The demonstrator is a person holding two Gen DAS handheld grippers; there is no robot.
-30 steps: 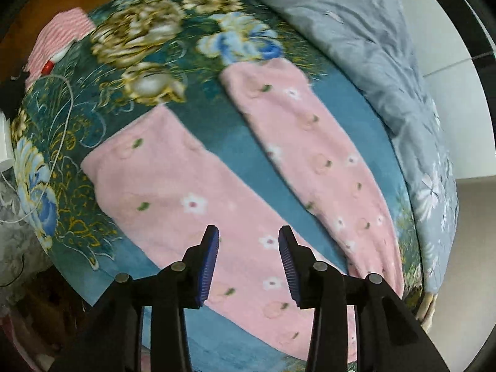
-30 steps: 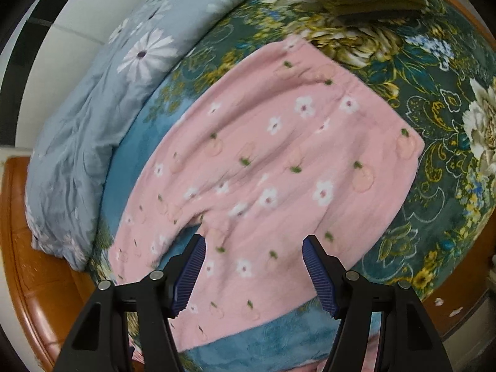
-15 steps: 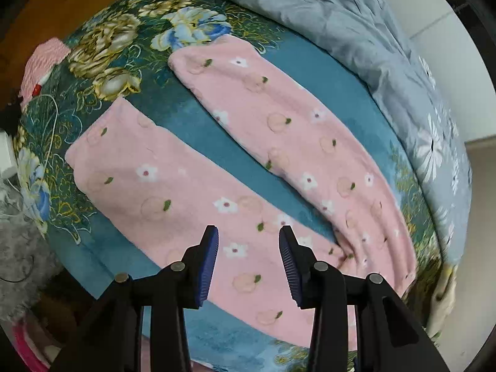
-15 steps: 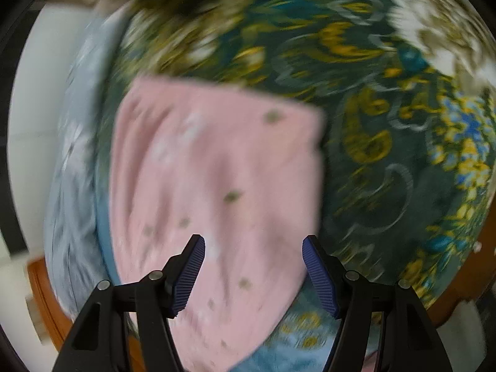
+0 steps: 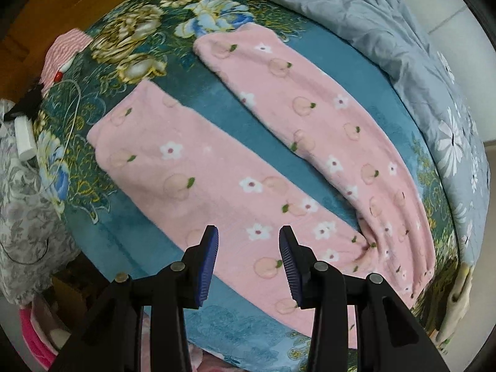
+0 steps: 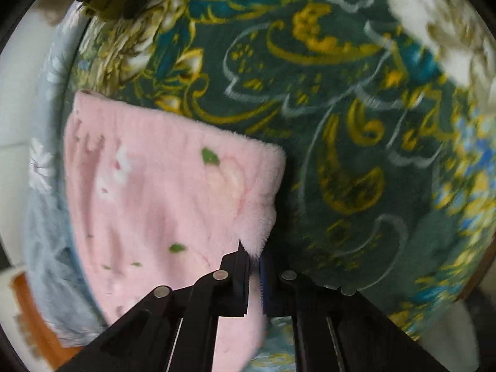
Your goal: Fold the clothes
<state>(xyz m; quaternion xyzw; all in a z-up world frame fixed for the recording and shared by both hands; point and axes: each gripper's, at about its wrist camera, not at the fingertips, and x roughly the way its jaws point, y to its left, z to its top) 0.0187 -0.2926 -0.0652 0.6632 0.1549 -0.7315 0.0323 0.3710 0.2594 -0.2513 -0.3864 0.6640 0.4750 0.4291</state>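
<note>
A pair of pink fleece trousers (image 5: pixel 217 170) lies spread on the bed (image 5: pixel 235 111), over a teal flowered blanket, with both legs flat and apart in a V so that a strip of blanket shows between them. No part of the trousers lies doubled over another in the left view, so the garment is laid out flat rather than folded.

The left claw (image 5: pixel 248 263) hovers above the nearer leg, its blue pads released and wide apart, gripping nothing. The right claw (image 6: pixel 254 266) is clenched on the waist corner of the trousers (image 6: pixel 173 192) — a tuft of pink fleece sits pinched between its closed pads, at the edge where the waistband meets the dark green part of the blanket. That view is somewhat blurred, so whether the corner is raised off the bed is hard to tell.

As for progress, the folding itself is all left to do as things lie: one leg has yet to go over the other, and the length then wants halving. With the waist corner held, I judge the step in hand to be the lengthwise fold — it would call for the left claw to take hold of the matching leg, so both ends travel together and the soft fleece does not sag or twist.

A grey flowered quilt (image 5: pixel 387 31) lies bunched along the far side of the bed.
</note>
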